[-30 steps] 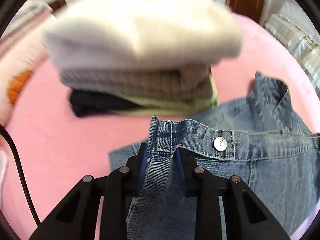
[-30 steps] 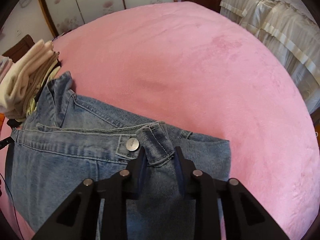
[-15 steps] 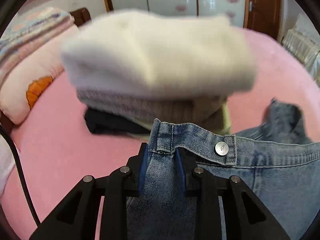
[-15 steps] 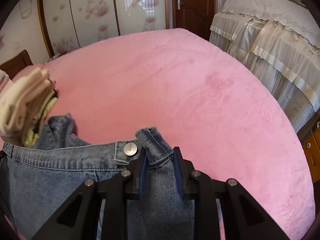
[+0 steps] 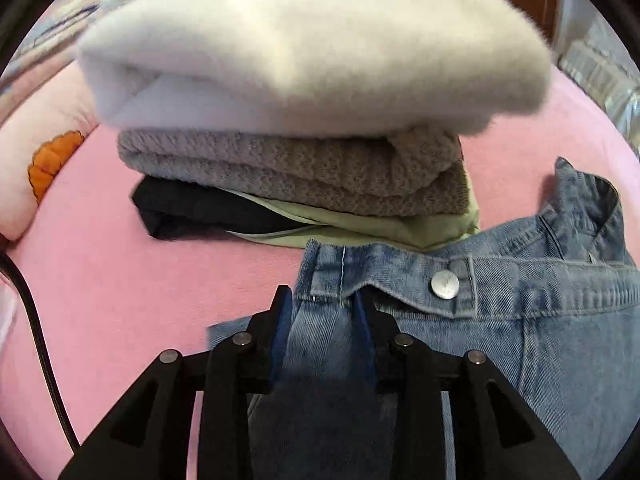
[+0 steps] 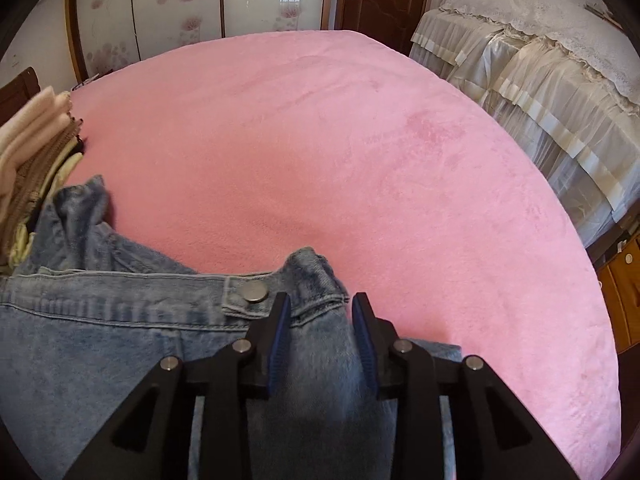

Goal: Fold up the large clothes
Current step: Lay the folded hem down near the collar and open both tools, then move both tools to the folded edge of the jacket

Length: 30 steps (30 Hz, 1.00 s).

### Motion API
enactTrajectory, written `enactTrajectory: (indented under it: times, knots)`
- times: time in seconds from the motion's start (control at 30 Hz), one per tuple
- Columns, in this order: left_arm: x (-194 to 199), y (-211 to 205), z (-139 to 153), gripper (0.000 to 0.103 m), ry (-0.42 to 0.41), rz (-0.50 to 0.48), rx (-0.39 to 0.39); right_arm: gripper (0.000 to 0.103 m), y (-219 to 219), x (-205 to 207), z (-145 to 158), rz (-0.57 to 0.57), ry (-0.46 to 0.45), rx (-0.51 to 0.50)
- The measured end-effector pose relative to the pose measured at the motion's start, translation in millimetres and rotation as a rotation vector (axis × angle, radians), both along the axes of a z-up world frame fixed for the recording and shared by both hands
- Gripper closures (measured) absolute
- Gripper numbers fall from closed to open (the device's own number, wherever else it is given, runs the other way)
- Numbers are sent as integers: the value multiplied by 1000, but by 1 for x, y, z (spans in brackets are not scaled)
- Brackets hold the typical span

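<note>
Jaws astride jeans (image 5: 540,320) waistband

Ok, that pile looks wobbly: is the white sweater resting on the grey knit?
Touching: left wrist view shows the white sweater lying directly on the grey knit.

The left gripper (image 5: 322,306) points steeply down; its jaws have just been opening, with denim between them. The right gripper (image 6: 320,306) does the same, denim between its jaws.
</note>
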State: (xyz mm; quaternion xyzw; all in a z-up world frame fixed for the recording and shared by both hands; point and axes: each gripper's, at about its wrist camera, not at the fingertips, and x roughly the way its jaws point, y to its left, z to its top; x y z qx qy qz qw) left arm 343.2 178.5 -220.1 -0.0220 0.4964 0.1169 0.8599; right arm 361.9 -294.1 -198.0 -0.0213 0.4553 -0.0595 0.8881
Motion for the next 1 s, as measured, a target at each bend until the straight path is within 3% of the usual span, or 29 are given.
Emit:
enactTrajectory:
  times: [0.1, 0.17, 0.23, 0.3, 0.43, 0.57, 0.7, 0.8, 0.83, 1.0]
  knots:
    - [-18, -11, 32, 71, -13, -33, 20, 60, 10, -28, 27, -6, -44, 34]
    - [-34, -22, 54, 63, -26, -50, 23, 52, 24, -50, 42, 12, -64, 94]
    - [-55, -35, 72, 48, -33, -62, -14, 51, 45, -68, 49, 42, -43, 130]
    - [-77, -47, 89, 46, -42, -64, -105, 51, 75, -85, 51, 101, 0, 158]
    - [-114, -84, 84, 46, -31, -64, -253, 51, 138, -128, 42, 219, -5, 201]
    - [-142, -116, 49, 46, -9, -42, -232, 51, 171, -148, 11, 246, 17, 200]
    - [-153, -117, 11, 46, 37, -20, -187, 52, 161, -148, -27, 219, 83, 175]
    - [-160, -109, 9, 44, 4, -51, -90, 56, 127, -152, -33, 173, 56, 138]
    - [-161, -101, 9, 44, 9, -47, -59, 56, 112, -155, -32, 133, 42, 75]
    - [-164, -40, 8, 40, 32, 76, -59, 55, 31, -165, -37, -71, 53, -31]
